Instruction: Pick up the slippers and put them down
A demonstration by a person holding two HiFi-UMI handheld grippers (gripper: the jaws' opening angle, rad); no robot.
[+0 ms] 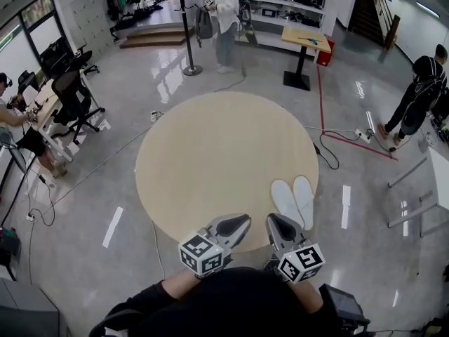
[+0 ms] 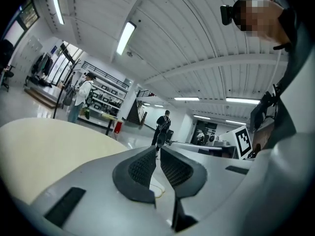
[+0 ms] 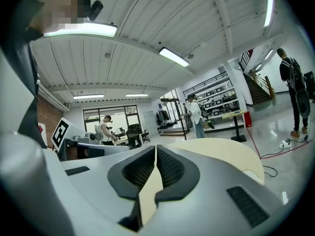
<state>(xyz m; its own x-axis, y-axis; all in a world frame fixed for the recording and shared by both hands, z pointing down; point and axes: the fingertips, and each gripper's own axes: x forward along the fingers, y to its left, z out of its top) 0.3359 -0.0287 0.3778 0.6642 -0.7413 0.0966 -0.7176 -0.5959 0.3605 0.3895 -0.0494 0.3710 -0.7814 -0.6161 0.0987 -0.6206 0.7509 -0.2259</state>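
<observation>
Two white slippers [image 1: 295,201] lie side by side on the round beige table [image 1: 210,153], near its front right edge. My left gripper [image 1: 245,220] hovers at the table's near edge, just left of the slippers, with its jaws shut on nothing. My right gripper [image 1: 271,219] is close beside it, right in front of the slippers' heels, and is also shut and empty. In the left gripper view the dark pads [image 2: 147,168] meet at the left gripper's [image 2: 158,149] tip. The right gripper [image 3: 156,149] likewise shows closed pads [image 3: 172,168] over the table top.
A person [image 1: 226,16] stands by shelves at the back, another person [image 1: 415,93] at the right. A black pole stand [image 1: 189,41] and a small table [image 1: 305,41] stand beyond. Cables [image 1: 330,142] trail on the floor. Office chairs [image 1: 70,97] sit at the left.
</observation>
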